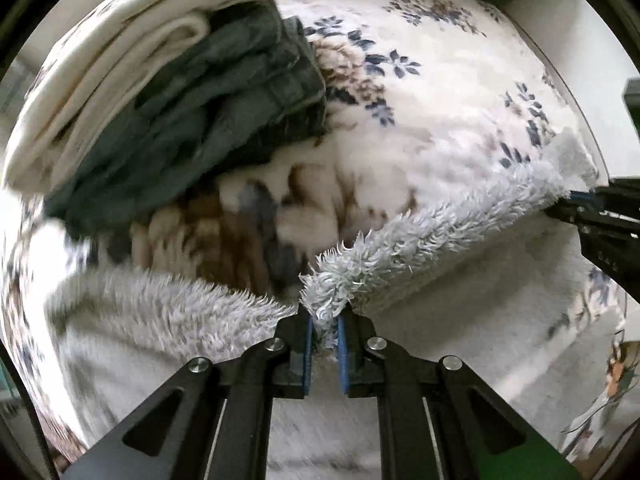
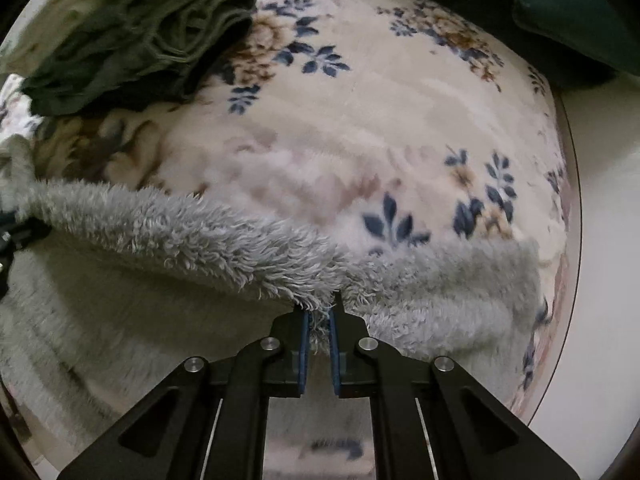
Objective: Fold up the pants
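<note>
Left gripper (image 1: 325, 334) and right gripper (image 2: 319, 326) each clench the fleece pants' (image 2: 192, 224) edge; only the left view shows cream folded laundry (image 1: 120, 60).

i see the pants (image 1: 400, 236) edge strung between my left gripper (image 1: 325, 336) and right gripper (image 2: 318, 328), over the blanket (image 2: 360, 120). a stack of folded clothes (image 1: 192, 120) lies on the blanket beyond, to the left.

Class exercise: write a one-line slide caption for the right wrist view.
Right gripper pinches the fluffy grey pants edge above a floral blanket.
</note>
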The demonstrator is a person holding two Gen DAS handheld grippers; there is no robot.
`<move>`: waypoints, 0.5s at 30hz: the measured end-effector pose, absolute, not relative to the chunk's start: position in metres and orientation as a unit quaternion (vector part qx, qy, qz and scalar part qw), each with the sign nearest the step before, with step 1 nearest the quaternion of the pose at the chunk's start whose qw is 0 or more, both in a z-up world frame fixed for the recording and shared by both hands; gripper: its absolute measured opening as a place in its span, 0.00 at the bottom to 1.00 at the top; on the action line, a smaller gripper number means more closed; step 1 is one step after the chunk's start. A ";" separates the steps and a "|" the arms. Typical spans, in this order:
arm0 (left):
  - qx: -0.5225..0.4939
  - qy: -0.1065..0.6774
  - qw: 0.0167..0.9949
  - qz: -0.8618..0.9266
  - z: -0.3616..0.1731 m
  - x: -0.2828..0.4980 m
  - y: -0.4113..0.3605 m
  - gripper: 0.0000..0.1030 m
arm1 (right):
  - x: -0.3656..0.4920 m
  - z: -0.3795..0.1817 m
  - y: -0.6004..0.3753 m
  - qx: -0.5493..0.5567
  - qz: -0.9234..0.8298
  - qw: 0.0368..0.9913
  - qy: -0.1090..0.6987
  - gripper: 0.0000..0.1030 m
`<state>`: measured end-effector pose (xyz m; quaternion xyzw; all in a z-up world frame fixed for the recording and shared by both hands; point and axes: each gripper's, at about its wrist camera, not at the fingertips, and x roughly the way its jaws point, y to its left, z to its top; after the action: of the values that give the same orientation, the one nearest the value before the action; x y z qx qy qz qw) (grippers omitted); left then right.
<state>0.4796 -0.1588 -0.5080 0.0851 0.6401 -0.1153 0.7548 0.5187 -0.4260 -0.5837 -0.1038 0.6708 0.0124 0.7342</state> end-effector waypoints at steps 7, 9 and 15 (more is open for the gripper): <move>-0.024 0.699 0.712 -0.068 -0.515 0.361 -0.163 0.08 | 0.392 -0.574 -0.432 -0.010 -0.013 0.713 0.701 0.08; -0.038 0.714 0.696 -0.062 -0.521 0.326 -0.165 0.07 | 0.348 -0.583 -0.426 -0.010 -0.022 0.697 0.717 0.08; -0.025 0.762 0.643 -0.066 -0.575 0.257 -0.168 0.07 | 0.268 -0.627 -0.412 -0.036 -0.041 0.660 0.749 0.09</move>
<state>0.2566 -0.1679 -0.5752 -0.0253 0.7625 -0.0656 0.6432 0.2679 -0.4118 -0.6272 -0.0356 0.7492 -0.0409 0.6602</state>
